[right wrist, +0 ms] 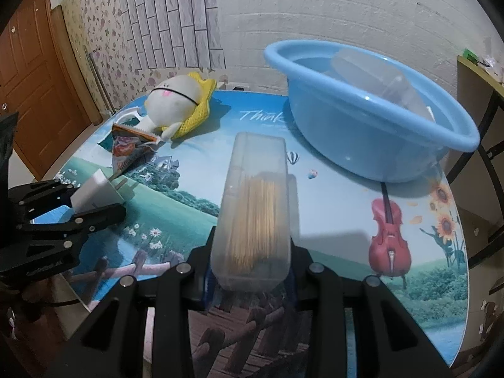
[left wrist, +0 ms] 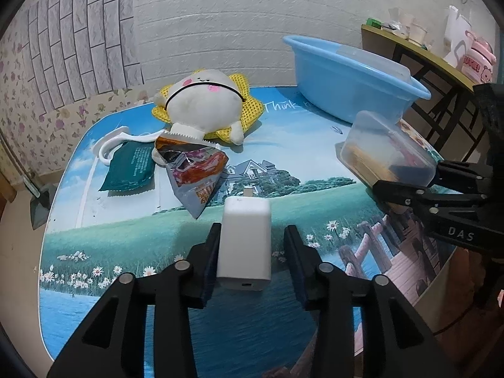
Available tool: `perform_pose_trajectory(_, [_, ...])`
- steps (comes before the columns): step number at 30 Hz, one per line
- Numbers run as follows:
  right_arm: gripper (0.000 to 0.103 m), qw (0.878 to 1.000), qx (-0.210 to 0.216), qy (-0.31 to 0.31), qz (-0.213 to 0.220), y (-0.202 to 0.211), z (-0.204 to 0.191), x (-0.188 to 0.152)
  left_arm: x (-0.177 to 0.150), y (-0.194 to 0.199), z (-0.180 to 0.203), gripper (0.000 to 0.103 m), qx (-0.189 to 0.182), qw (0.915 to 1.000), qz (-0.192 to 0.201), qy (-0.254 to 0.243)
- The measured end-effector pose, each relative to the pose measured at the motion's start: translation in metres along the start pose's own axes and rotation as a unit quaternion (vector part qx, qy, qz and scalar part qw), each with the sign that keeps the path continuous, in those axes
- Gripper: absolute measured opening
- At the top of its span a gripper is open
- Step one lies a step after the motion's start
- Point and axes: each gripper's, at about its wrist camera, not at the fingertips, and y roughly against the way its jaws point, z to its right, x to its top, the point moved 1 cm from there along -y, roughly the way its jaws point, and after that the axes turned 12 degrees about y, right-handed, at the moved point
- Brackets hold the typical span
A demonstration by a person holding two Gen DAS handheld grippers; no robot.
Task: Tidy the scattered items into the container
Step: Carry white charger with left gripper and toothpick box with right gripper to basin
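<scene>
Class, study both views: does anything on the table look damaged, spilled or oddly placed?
Yes: the snack packet near the plush toy is torn open and crumpled, partly overlapping the green sachet. Nothing looks spilled.

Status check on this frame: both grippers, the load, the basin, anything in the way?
Left gripper open around white charger, right pad clear. Right gripper shut on toothpick box. Blue basin ahead, path clear.
</scene>
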Motion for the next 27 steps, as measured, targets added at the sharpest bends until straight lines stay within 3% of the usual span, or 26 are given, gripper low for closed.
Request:
perform_pose_trajectory(9, [0.035,1.0,-0.004,0.006,0.011,-0.0052,-0.0009,-0.003,-0.005,-0.0035,0.0067,0.077,0.01,0.9997,0.006,-0.022])
perform_pose_trajectory(14, [0.049,1.0,0.003,0.007,0.024,-0.0049,-0.0043,-0.0044,-0.0079,-0.0061,0.0043,0.103,0.018,0.9997,0.006,-0.017])
perform_pose_trajectory(17, [0.058,0.999,-0.006,0.018,0.028,-0.0045,-0.0087,-0.0066,-0.0075,-0.0061,0.0024,0.103,0.02,0.9997,0.006,-0.013])
perform_pose_trajectory(22, [0.091,1.0,0.017,-0.008,0.025,-0.0058,-0.0043,-0.0064,-0.0071,-0.0063,0.0016,0.103,0.021,0.9997,0.007,-0.011])
perform_pose_trajectory(25, [0.102,1.0,0.006,-0.016,0.016,-0.0076,-0.003,-0.0075,-0.0068,-0.0065,0.0013,0.103,0.019,0.9997,0.006,-0.014])
perform_pose_trajectory(27, [0.103,1.0,0.005,-0.021,0.015,-0.0082,-0.002,-0.008,-0.0081,-0.0055,0.0,0.103,0.015,0.9998,0.011,-0.012])
